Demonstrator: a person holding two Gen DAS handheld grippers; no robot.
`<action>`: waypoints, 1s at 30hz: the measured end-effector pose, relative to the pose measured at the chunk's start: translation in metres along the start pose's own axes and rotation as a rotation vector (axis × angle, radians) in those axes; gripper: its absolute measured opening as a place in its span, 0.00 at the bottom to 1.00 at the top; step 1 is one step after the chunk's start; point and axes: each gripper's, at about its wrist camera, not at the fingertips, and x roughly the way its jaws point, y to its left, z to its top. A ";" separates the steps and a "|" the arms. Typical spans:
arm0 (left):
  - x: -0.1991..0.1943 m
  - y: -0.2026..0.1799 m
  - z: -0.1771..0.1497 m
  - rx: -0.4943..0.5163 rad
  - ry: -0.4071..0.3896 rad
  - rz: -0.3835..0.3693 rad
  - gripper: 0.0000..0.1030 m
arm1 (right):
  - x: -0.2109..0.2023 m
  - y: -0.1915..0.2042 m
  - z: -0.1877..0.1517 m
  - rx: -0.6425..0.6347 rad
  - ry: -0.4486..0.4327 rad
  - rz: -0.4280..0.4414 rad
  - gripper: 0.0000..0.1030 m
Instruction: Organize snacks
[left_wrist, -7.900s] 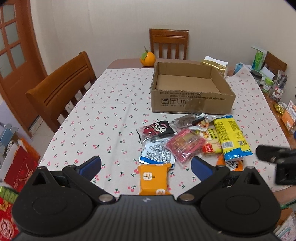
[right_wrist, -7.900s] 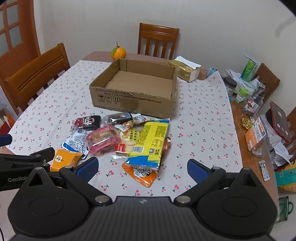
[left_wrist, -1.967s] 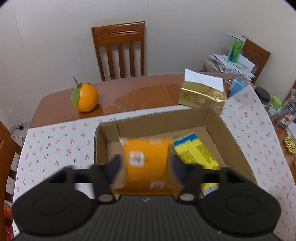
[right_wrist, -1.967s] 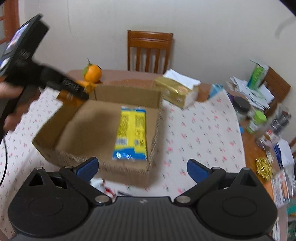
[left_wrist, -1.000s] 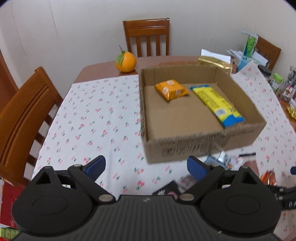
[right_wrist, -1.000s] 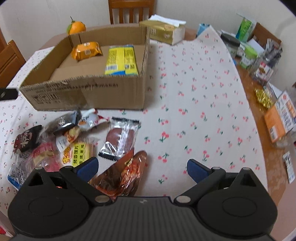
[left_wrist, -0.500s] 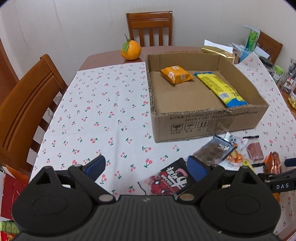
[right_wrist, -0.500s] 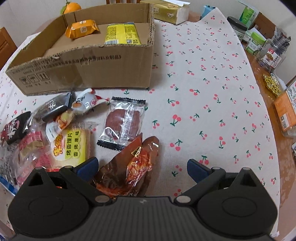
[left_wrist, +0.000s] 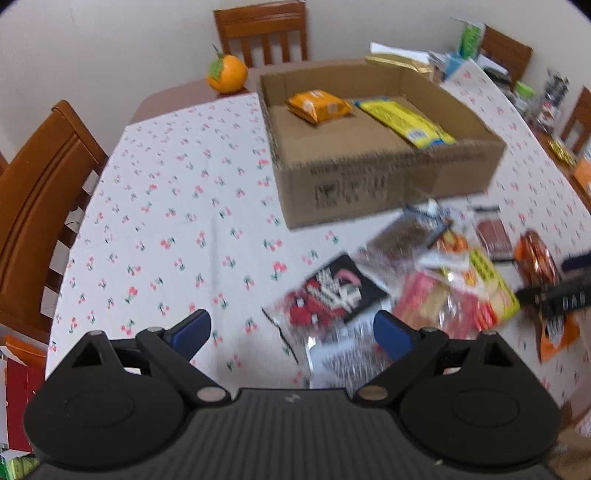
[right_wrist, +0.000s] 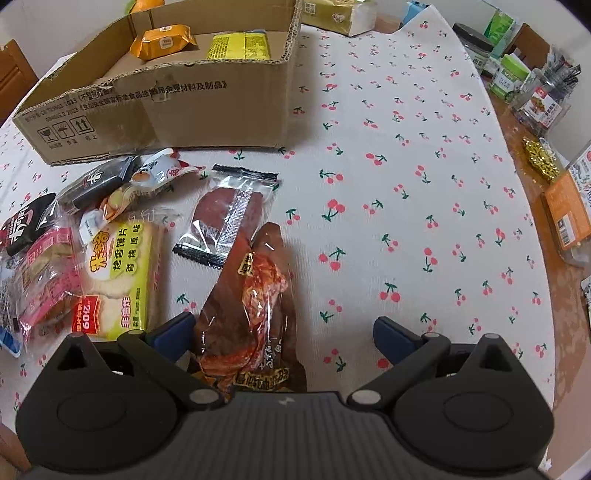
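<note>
Surface: a table (right_wrist: 406, 155) covered with a white cherry-print cloth, on which all items are set.
Cardboard box (left_wrist: 384, 184): placed beyond the loose snacks; an orange packet (left_wrist: 317, 106) and a yellow-and-blue packet (left_wrist: 406, 122) are lain side by side on its floor.
Left gripper (left_wrist: 291, 332): fingers are spread wide, nothing is held; the view is motion-blurred.
Black-and-red packet (left_wrist: 328, 295): lain on the cloth just ahead of the left fingertips, nearer the right-hand pad, untouched.
Silver-white packet (left_wrist: 343, 354): partly lain between the left fingers, against the right-hand one; contact cannot be told.
Right gripper (right_wrist: 282, 330): fingers are spread wide, nothing is gripped.
Brown-and-orange snack bag (right_wrist: 251, 317): lain on the cloth between the right fingers, close against the left-hand pad, well apart from the other.
Clear pack of dark red meat (right_wrist: 227, 218): just beyond that bag, its corner overlapped.
Toast-slice pack, yellow-green label (right_wrist: 118, 273): left of the right gripper, beside a pink-wrapped pack (right_wrist: 48, 280).
Orange fruit (left_wrist: 226, 74): on bare wood behind the box.
Tissue pack (right_wrist: 340, 14): beyond the box's far corner.
</note>
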 end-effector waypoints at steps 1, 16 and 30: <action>0.000 -0.001 -0.004 0.009 0.010 -0.002 0.92 | 0.000 0.000 0.000 -0.008 -0.002 0.002 1.00; 0.002 -0.019 -0.027 0.082 0.031 -0.091 0.92 | -0.003 0.000 -0.007 -0.039 -0.042 0.016 1.00; 0.020 -0.067 -0.009 0.285 -0.008 -0.240 0.90 | -0.006 -0.001 -0.010 -0.080 -0.079 0.036 1.00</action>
